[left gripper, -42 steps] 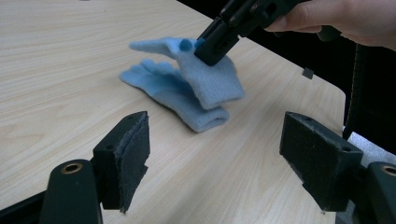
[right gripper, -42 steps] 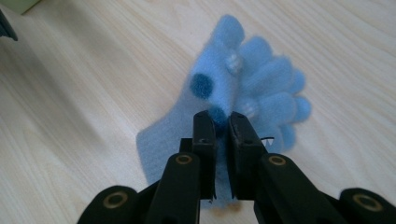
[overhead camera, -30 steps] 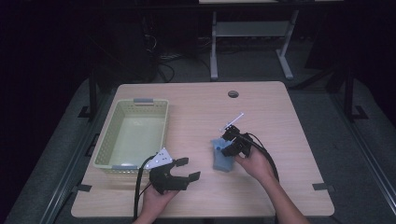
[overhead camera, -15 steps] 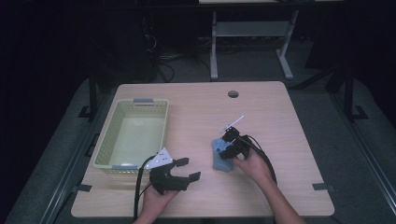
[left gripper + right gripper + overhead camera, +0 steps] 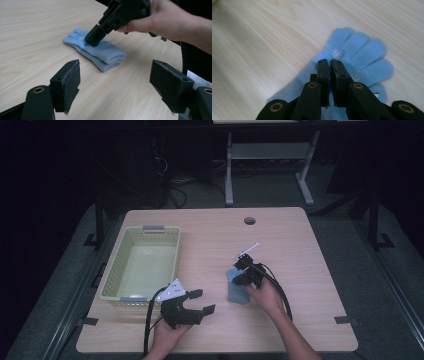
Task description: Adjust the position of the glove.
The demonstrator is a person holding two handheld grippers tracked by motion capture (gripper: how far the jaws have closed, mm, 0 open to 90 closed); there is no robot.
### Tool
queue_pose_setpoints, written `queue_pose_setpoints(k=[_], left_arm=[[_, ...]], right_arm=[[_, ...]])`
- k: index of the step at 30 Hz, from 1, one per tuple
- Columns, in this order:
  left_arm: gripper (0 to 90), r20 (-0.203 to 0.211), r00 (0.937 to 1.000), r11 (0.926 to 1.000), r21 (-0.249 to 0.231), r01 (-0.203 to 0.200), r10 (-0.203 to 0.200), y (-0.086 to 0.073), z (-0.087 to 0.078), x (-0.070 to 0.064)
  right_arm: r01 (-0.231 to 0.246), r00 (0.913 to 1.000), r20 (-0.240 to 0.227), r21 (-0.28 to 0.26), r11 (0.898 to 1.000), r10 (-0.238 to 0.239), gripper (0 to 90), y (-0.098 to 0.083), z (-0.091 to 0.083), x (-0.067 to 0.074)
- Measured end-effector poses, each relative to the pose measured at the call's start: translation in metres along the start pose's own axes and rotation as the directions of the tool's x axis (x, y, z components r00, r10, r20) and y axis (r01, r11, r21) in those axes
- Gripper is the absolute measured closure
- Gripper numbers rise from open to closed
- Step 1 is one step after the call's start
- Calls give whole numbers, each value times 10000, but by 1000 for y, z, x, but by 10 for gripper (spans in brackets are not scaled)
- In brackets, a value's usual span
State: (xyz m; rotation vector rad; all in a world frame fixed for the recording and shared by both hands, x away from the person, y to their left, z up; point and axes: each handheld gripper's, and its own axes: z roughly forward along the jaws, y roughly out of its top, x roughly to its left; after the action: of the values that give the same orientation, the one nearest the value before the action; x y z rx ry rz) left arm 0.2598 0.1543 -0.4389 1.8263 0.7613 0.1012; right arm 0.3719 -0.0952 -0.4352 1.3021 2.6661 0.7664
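Note:
A light blue knitted glove [image 5: 237, 292] lies folded flat on the wooden table [image 5: 300, 245], right of centre. My right gripper [image 5: 239, 280] points down onto it. Its jaws have just been closing and now stand together, tips [image 5: 330, 63] pressed on the glove [image 5: 362, 50] near the base of its fingers. I see no fabric between them. The left gripper view shows that black tip [image 5: 91, 41] resting on top of the glove [image 5: 107, 53]. My left gripper [image 5: 202, 301] is held near the front edge, left of the glove, its jaws wide open [image 5: 117, 75] and empty.
A pale green plastic basket [image 5: 112, 275] stands empty at the table's left side, just behind my left hand. A round cable hole [image 5: 249, 220] sits near the far edge. Cables trail from both grippers toward the front edge.

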Motion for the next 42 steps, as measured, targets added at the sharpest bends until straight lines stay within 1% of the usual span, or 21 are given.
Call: queue_pose_setpoints(k=[4, 6, 8, 11, 15, 18, 20, 22, 24, 25, 27, 29, 30, 32, 33, 34, 37, 38, 39, 40, 42], left_arm=[[241, 13, 10000, 10000, 25, -18, 18, 0, 0, 0], [241, 20, 10000, 10000, 65, -24, 24, 0, 1, 0], [241, 0, 10000, 10000, 34, -18, 18, -1, 1, 0], [241, 13, 10000, 10000, 77, -23, 23, -2, 2, -1], [241, 51, 10000, 9999, 139, 7, -8, -3, 5, -2], [242, 66, 10000, 9997, 242, -11, 9, -3, 7, -3], [244, 150, 9997, 9996, 203, 198, -202, -2, 9, -3], [245, 189, 9987, 9988, 148, 470, -473, 0, 12, -3], [246, 137, 9974, 9973, 203, 703, -705, 2, 16, -3], [246, 112, 9971, 9968, 304, 744, -748, 3, 18, -3], [248, -31, 9956, 9948, 385, 940, -939, 5, 25, -4], [247, -42, 9937, 9922, 547, 1117, -1117, 6, 31, -3], [247, -103, 9909, 9895, 523, 1345, -1342, 7, 35, -3], [246, -179, 9878, 9859, 609, 1556, -1548, 10, 41, -1], [246, -210, 9854, 9836, 606, 1698, -1688, 12, 45, 0], [247, -251, 9827, 9809, 613, 1848, -1836, 14, 48, 1], [250, -279, 9740, 9712, 737, 2265, -2250, 19, 58, 5], [256, -370, 9691, 9663, 763, 2460, -2438, 21, 62, 7], [257, -417, 9674, 9639, 839, 2527, -2500, 22, 65, 8], [257, -479, 9632, 9590, 924, 2679, -2645, 23, 68, 10], [257, -573, 9541, 9479, 1110, 2987, -2939, 25, 75, 13]], right_arm=[[-58, 10000, -76, -19, 10000, 58, 852, 0, 3, -1], [-25, 10000, -14, -64, 10000, 24, 828, 0, 1, 0], [-150, 9998, -169, -253, 9996, 146, 762, -1, -3, -1], [-443, 9978, -523, -632, 9970, 410, 703, -5, -11, -4], [-677, 9963, -582, -912, 9935, 625, 612, -14, -20, -8], [-1159, 9902, -921, -1183, 9862, 1053, 534, -22, -28, -13], [-1552, 9824, -1264, -1439, 9773, 1374, 507, -28, -35, -17], [-1792, 9769, -1454, -1580, 9710, 1567, 486, -36, -40, -19], [-1906, 9750, -1456, -1598, 9686, 1678, 460, -42, -42, -20], [-2030, 9727, -1457, -1570, 9665, 1807, 451, -45, -44, -21], [-2268, 9677, -1490, -1621, 9604, 2034, 435, -51, -46, -23], [-2444, 9636, -1541, -1776, 9533, 2183, 424, -57, -47, -27], [-2595, 9589, -1637, -1767, 9494, 2316, 414, -60, -47, -29], [-3059, 9435, -1907, -1869, 9335, 2710, 410, -66, -46, -31], [-3213, 9374, -2006, -1838, 9290, 2846, 408, -69, -45, -32], [-3298, 9343, -2056, -1893, 9249, 2911, 407, -72, -44, -34], [-3736, 9146, -2402, -1937, 9071, 3254, 408, -80, -41, -38], [-3881, 9074, -2537, -1994, 8998, 3351, 410, -83, -40, -40], [-4119, 8950, -2734, -2023, 8885, 3526, 413, -85, -39, -42], [-4189, 8916, -2788, -2083, 8838, 3569, 415, -86, -38, -43], [-4436, 8778, -2985, -2115, 8709, 3746, 432, -90, -35, -44]])
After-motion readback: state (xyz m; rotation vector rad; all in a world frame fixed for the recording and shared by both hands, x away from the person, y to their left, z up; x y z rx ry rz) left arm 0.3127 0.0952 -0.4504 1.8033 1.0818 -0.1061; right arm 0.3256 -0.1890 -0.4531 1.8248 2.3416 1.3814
